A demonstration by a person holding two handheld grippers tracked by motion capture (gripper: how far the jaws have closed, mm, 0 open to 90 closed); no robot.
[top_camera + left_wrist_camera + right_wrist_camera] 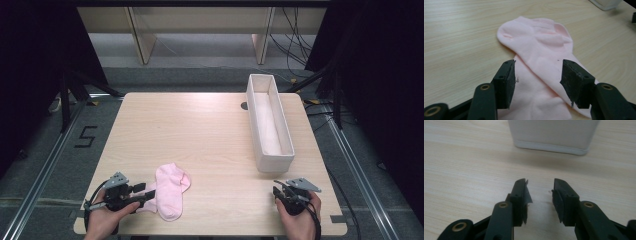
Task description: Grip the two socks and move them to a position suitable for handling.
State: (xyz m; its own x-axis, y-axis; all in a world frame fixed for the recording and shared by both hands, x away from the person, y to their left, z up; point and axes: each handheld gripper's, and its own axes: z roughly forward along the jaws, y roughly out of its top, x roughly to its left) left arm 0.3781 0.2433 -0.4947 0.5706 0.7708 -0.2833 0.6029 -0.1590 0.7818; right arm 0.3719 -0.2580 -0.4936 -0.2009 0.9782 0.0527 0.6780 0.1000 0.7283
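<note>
At the near left corner of the tabletop (200, 130), the left tool (148, 194) lies low and nearly level, aimed rightward at the pink sock (170, 190). Its jaws stand wide apart, straddling the sock's near part, with no pad pressing on the fabric; this looks like lining up for a pinch. The sock lies flat near the front edge, left of center. In the high view its long axis runs roughly from front to back, leaning slightly right toward the far end, where the wider, rounded part sits; a narrower end points at the front edge. In the left gripper view (537, 72) it seems folded or doubled, with 1 layer overlapping another. Farther right, well apart from the sock, a long white box (270, 122) stands with its length running away from the person, probably where the sock is meant to go. At the near right, the right tool (275, 190) rests with its jaws apart and empty, pointing at the box's near end wall (554, 135), waiting.
</note>
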